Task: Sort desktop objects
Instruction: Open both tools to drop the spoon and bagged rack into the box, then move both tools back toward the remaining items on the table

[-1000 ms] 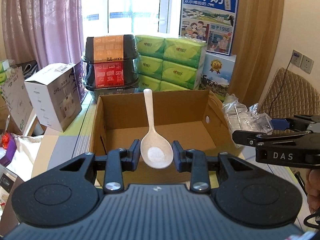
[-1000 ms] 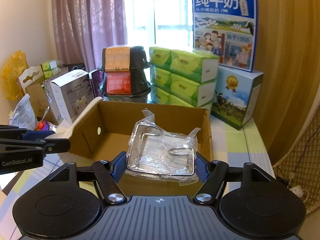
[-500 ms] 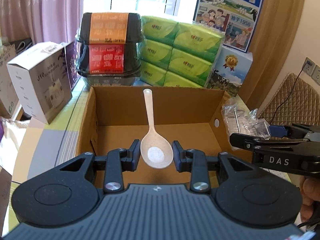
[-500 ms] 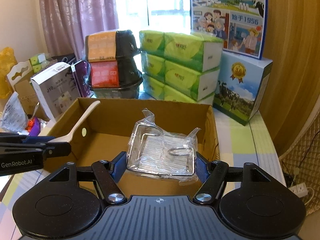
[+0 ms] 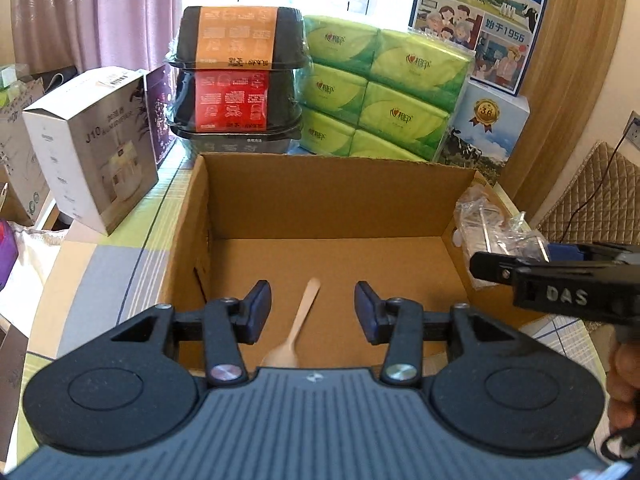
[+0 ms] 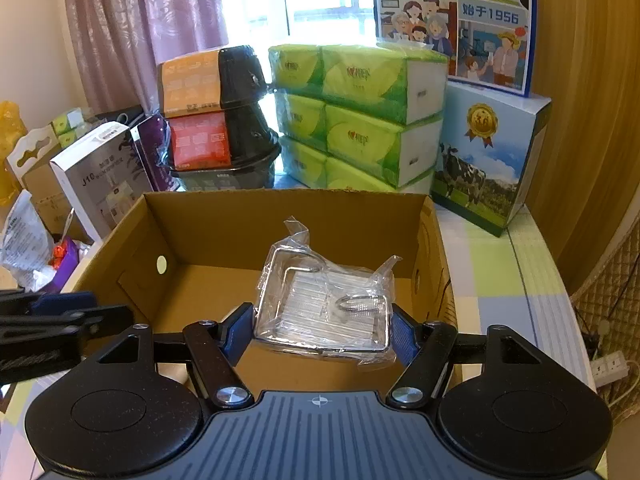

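The spoon [image 5: 295,334] has been released by the left gripper [image 5: 308,308], whose jaws have been spread apart; it is now seen lying on the cardboard box [image 5: 320,200] floor, near the front edge.

A spoon [image 5: 298,330] is lying in the cardboard box [image 5: 320,196], near its front wall. Behind the box, stacked food tubs [image 5: 236,76] are sitting left of tissue packs [image 5: 380,92]; a carton [image 5: 90,152] is standing further left, seemingly on the same table
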A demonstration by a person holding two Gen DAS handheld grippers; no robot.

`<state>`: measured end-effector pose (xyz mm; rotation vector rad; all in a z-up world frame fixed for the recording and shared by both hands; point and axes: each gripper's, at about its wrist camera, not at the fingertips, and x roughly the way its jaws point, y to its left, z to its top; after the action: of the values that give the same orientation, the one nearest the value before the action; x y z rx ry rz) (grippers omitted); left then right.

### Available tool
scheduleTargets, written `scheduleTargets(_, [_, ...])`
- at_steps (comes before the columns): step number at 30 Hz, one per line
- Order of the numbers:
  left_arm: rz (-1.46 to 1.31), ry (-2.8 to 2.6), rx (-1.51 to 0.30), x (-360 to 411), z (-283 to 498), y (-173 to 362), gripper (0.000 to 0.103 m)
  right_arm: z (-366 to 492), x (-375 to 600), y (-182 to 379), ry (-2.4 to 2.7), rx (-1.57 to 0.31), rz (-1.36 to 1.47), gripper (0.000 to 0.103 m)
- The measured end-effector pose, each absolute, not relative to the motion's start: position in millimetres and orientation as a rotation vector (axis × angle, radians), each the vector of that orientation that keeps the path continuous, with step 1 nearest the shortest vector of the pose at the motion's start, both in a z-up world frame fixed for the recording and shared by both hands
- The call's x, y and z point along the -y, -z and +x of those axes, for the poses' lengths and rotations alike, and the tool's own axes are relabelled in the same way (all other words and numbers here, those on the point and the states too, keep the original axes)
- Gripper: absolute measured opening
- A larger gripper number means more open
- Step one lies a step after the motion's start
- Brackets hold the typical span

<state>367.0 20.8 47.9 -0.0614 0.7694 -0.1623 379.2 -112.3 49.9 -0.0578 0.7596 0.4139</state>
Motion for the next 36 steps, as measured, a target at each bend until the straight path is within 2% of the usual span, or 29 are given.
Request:
scheduleTargets(2, [-0.069, 0.159, -0.759, -23.3, 361.2, -50.5, 0.040, 381.9, 112.8, -49.3, -0.421, -0.754, -0.033, 0.068])
scheduleTargets(4, [-0.071, 0.156, -0.751, -24.8, 354.5, -54.0, 0.040, 382.4, 115.1, -50.1, -0.435, -0.741, -0.001, 0.078])
scheduleTargets(7, [-0.061, 0.154, -0.729, -26.6, 340.7, -59.7, 0.040, 376.1, 121.7, -56.3, -0.433, -0.721, 0.026, 0.079])
scheduleTargets(12, [-0.066, 0.141, -0.707, -29.8, 312.5, -67.0, 0.046, 350.3, 138.9, -73.0, -0.437, -0.701, 0.076, 0.081])
scheduleTargets(16, [-0.089, 0.131, -0.695, -31.8, 286.2, -74.7, 0.055, 315.3, 154.6, -83.3, -0.444, -0.693, 0.113, 0.087])
scheduleTargets(17, [-0.091, 0.130, -0.694, -31.8, 279.1, -76.8, 0.063, 306.4, 156.4, -84.1, -0.446, -0.696, 0.109, 0.087])
scheduleTargets(20, [-0.088, 0.120, -0.678, -30.7, 255.2, -83.9, 0.075, 275.7, 164.7, -86.6, -0.446, -0.698, 0.096, 0.090])
scheduleTargets(27, [-0.085, 0.083, -0.676, -34.0, 198.7, -91.2, 0.086, 209.2, 183.8, -90.4, -0.434, -0.698, 0.079, 0.101])
scheduleTargets(31, [-0.082, 0.060, -0.679, -39.8, 165.2, -89.2, 0.097, 176.2, 194.2, -85.7, -0.451, -0.696, 0.045, 0.101])
scheduleTargets(36, [-0.116, 0.034, -0.702, -54.4, 125.2, -82.0, 0.101, 141.0, 208.4, -69.3, -0.423, -0.719, -0.002, 0.101])
